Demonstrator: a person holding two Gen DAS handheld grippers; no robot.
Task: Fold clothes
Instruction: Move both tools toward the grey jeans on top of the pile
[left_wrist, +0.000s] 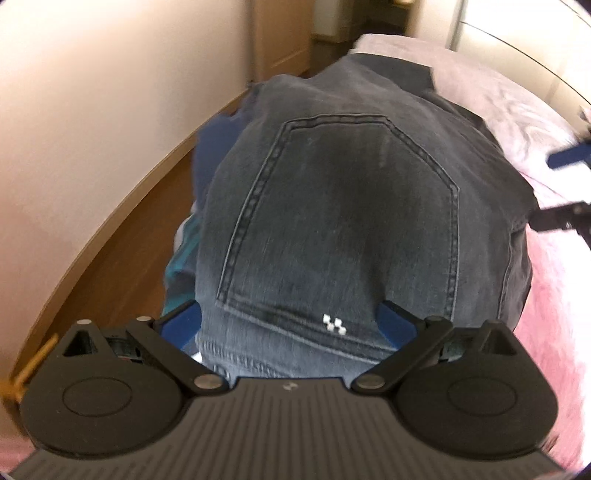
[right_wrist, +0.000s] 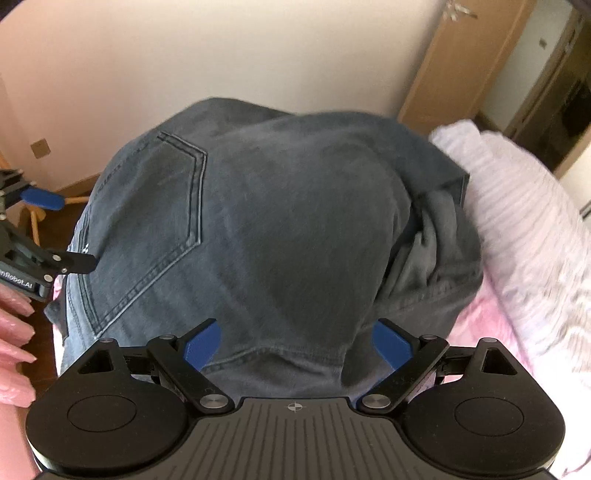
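one pair of jeans, two claws

on my left, my left claw (left_wrist: 290, 326) stands with its two blue fingers (left_wrist: 395, 323) spread wide, the waistband end of the jeans (left_wrist: 343, 206) lying between them. one back pocket (left_wrist: 340, 229) faces me, three small white marks at its near corner. the jeans lie bunched on a pink bedcover (left_wrist: 546, 295), wood floor (left_wrist: 122, 236) to the left. on the right, my right claw (right_wrist: 297, 345) is likewise spread, two blue fingers (right_wrist: 389, 341) either side of the folded denim. one pillow (right_wrist: 517, 206) sits far right.

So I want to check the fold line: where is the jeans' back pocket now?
In the left wrist view the back pocket faces up on the jeans, directly ahead of the left gripper, with pink bedding to its right.
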